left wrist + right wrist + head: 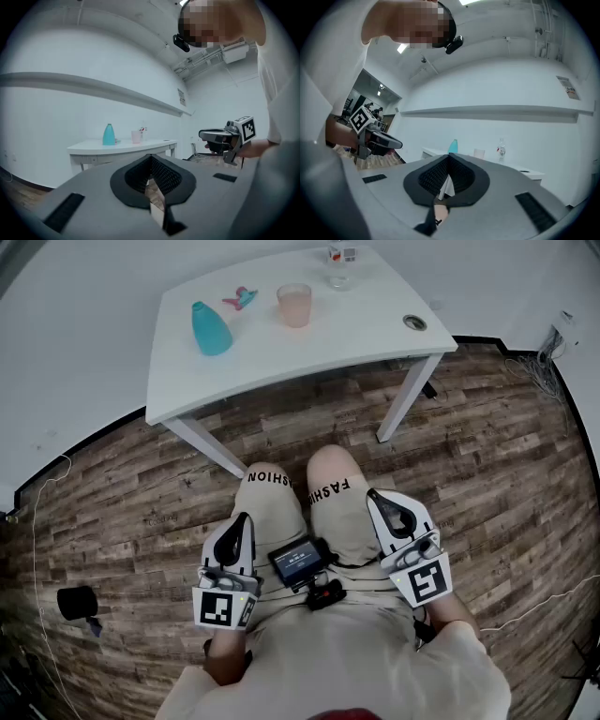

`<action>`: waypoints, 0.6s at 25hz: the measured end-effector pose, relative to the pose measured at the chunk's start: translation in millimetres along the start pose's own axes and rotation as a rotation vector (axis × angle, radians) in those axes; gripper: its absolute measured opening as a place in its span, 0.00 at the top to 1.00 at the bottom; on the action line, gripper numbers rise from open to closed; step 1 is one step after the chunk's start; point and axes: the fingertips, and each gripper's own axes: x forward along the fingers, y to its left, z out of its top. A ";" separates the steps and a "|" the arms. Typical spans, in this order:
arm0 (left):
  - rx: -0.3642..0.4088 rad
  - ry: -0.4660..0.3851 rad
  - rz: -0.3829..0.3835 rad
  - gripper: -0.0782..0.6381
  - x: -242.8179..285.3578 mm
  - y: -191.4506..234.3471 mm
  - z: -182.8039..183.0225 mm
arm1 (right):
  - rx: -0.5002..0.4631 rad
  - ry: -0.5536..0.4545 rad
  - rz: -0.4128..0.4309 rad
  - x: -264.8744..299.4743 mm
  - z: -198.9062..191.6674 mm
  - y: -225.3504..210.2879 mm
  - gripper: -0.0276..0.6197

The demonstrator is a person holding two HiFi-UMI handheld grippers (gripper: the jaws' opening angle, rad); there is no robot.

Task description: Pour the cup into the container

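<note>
Head view, with both gripper views: the start of the pouring task, before any approach. The left gripper (241, 523) and the right gripper (380, 503) are held low on either side of the person's legs (323, 498), over the wooden floor (487, 446) and well apart from the white table (366, 334). Each gripper's own view shows its two jaws brought together at the tips with nothing between them, so both are closed and empty. The pink cup (293, 305) stands upright near the middle of the tabletop. The teal container (211, 328), a tapering vessel with a narrow top, stands upright on the table to the left of the cup as the head view shows it, near but not touching. A small pink and teal object (240, 298) lies between them toward the far edge, and a clear bottle (339, 262) stands at the far edge to the right of the cup. Whether the cup holds anything cannot be told. Judged step: none of the task is done and the reach has not begun. The next move calls for bringing one gripper forward to the table, parting its jaws, and closing them round the cup's wall with the cup kept upright. The container's narrow mouth would demand careful alignment during the pour.
</note>
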 end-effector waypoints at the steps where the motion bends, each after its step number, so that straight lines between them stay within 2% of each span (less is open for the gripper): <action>1: 0.000 0.000 0.000 0.88 0.0 -0.1 0.4 | 0.002 0.003 0.001 0.1 -0.1 0.2 0.95; 10: -0.001 0.002 -0.013 0.88 6.9 0.0 1.5 | 0.010 0.017 -0.001 4.3 -2.6 -1.5 0.95; 15: 0.003 -0.001 -0.020 0.88 15.8 4.6 4.4 | 0.116 0.028 0.063 12.2 -9.0 0.1 0.94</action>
